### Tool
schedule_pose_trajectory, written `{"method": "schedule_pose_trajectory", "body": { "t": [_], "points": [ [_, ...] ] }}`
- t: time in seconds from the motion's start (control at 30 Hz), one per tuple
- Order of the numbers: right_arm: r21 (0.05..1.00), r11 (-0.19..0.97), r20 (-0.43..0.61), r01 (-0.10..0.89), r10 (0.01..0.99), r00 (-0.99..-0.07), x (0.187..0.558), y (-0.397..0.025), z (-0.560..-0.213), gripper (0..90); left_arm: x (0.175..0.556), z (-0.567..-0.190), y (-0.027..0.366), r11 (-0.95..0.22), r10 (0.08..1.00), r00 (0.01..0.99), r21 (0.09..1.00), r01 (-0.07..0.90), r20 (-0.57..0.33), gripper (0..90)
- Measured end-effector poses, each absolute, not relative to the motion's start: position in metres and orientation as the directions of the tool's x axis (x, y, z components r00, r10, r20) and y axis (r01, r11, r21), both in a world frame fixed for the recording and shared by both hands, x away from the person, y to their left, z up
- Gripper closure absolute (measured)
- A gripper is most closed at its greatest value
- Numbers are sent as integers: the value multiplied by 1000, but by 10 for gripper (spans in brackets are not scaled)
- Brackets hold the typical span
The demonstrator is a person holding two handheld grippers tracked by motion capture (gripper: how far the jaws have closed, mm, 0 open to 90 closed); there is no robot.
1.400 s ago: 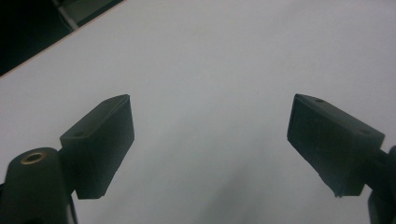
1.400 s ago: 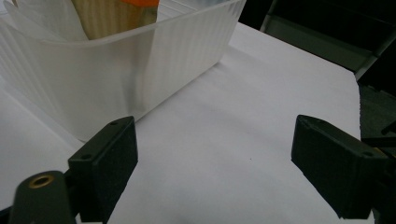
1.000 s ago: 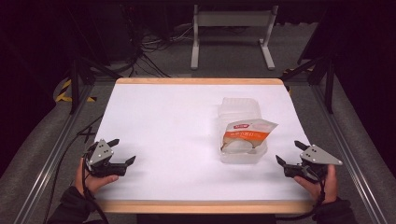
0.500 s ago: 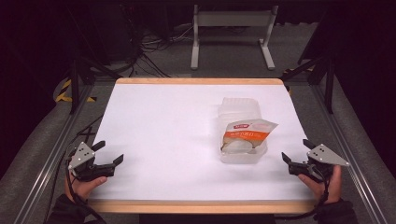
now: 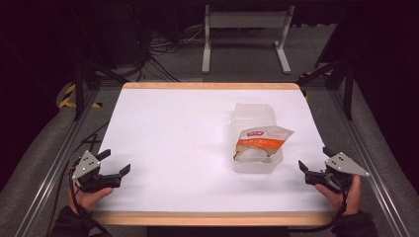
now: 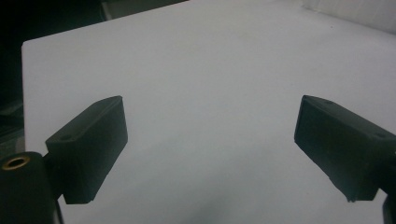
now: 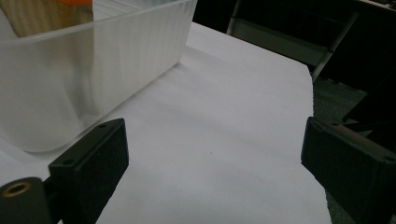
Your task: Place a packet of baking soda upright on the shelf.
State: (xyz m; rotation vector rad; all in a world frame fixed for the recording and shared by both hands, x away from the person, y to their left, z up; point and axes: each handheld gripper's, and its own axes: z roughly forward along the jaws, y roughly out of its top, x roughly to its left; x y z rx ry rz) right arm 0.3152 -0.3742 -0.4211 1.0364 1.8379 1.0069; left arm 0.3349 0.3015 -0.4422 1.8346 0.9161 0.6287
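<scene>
A packet (image 5: 260, 139) is seen in the tub (image 5: 256, 163) from above. Both grippers' fingers (image 6: 88, 149) (image 7: 91, 163) are spread over the bench (image 5: 168, 133), holding nothing.

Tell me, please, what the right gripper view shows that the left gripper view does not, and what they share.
The right gripper view alone has the translucent plastic container with an orange-labelled packet inside, close beyond its left jaw. The left gripper view alone has the table's bare far corner. Both share black jaws standing wide apart over the white tabletop.

Dark room, grey floor (image 5: 247, 74), cables (image 5: 168, 47), white frame stand (image 5: 244, 34).
</scene>
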Motion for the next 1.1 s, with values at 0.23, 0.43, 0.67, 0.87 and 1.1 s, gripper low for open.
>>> {"method": "schedule_pose_trajectory", "body": {
  "t": [0.23, 0.43, 0.67, 0.87, 1.1],
  "points": [
    [887, 365, -249, 284, 894, -372, 315, -372, -423, 84, 337, -443, 296, -277, 805, 592, 906, 321, 36, 100],
    [885, 363, -244, 291, 895, -374, 316, -373, -425, 86, 337, -443, 293, -304, 799, 598, 898, 317, 59, 98],
    [880, 366, -239, 302, 892, -384, 318, -372, -428, 89, 339, -445, 290, -336, 812, 575, 885, 321, 99, 99],
    [878, 374, -245, 299, 887, -391, 319, -370, -430, 89, 341, -446, 289, -346, 807, 582, 880, 325, 102, 98],
    [873, 382, -252, 305, 886, -389, 315, -370, -433, 90, 346, -446, 284, -367, 802, 585, 872, 323, 122, 96]
  ]
}}
